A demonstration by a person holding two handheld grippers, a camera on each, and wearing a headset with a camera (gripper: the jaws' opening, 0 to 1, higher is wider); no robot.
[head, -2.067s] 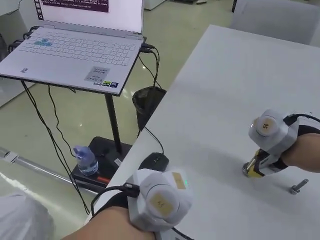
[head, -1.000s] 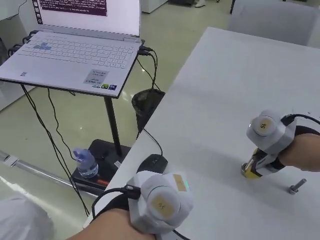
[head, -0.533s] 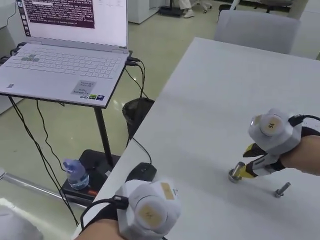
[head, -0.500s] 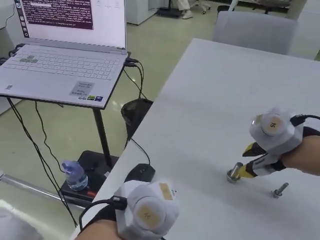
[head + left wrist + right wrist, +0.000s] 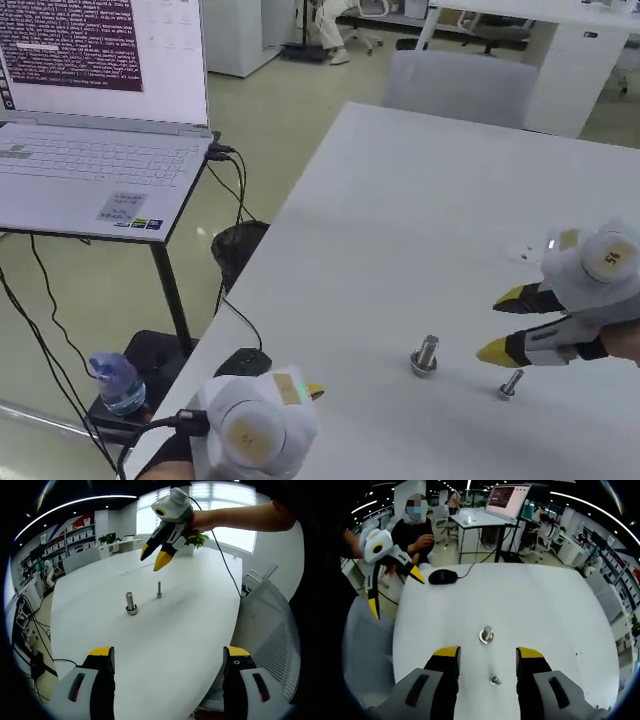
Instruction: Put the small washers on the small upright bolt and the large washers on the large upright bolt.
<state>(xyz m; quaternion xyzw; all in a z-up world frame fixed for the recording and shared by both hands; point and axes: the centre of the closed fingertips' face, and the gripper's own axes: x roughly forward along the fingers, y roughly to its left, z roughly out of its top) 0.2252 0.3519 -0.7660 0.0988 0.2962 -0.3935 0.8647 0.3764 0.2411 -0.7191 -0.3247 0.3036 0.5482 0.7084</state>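
Right tool spread | left tool half cut off | small bolt indistinct

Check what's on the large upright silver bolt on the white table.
The large upright silver bolt has a bare tip and shank. Its foot widens where it meets the white table; bolt head or washer, I cannot tell.

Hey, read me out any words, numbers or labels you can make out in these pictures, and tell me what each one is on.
"54", as best it reads: round sticker on the right gripper.
Laptop screen: lines of terminal text, too small to read.
Laptop stickers by the keyboard: too blurred to read.
Round sticker on the left gripper: a mark, unreadable.
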